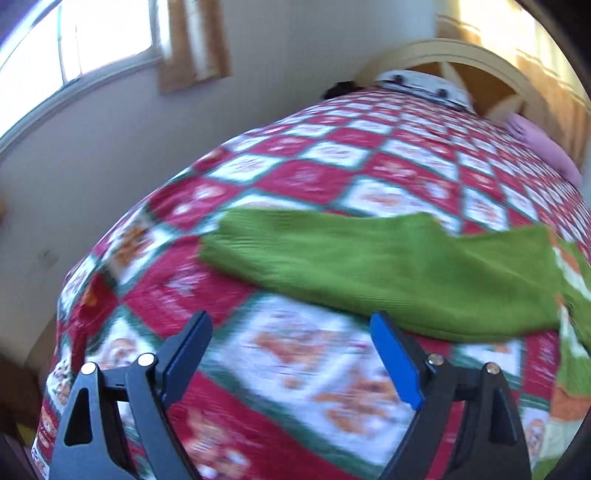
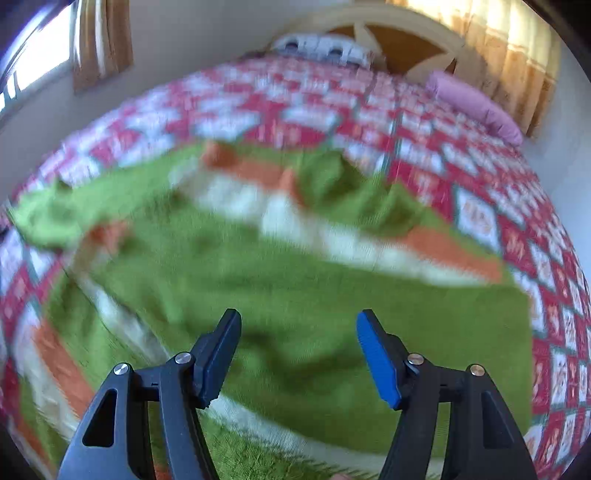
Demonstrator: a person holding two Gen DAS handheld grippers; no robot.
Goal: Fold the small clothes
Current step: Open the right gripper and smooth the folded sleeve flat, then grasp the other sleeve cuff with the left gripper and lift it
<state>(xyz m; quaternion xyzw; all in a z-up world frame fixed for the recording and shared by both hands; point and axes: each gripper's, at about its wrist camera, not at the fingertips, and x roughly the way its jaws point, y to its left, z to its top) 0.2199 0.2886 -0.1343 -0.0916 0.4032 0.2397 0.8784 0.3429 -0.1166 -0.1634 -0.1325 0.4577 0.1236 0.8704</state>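
A green knit sweater with white and orange stripes point(image 2: 288, 280) lies spread on the red, white and green quilt point(image 2: 424, 155) of a bed. In the left wrist view one green sleeve point(image 1: 369, 266) stretches out to the left across the quilt point(image 1: 295, 177). My left gripper point(image 1: 291, 325) is open and empty, hovering over bare quilt just in front of the sleeve. My right gripper point(image 2: 299, 321) is open and empty, hovering over the sweater's body. Both views are motion-blurred.
A pink pillow point(image 2: 476, 107) lies at the far right of the bed, and a white item point(image 2: 317, 46) at the far end by the cream headboard point(image 2: 406, 26). A wall and curtained window point(image 1: 92, 37) stand to the left.
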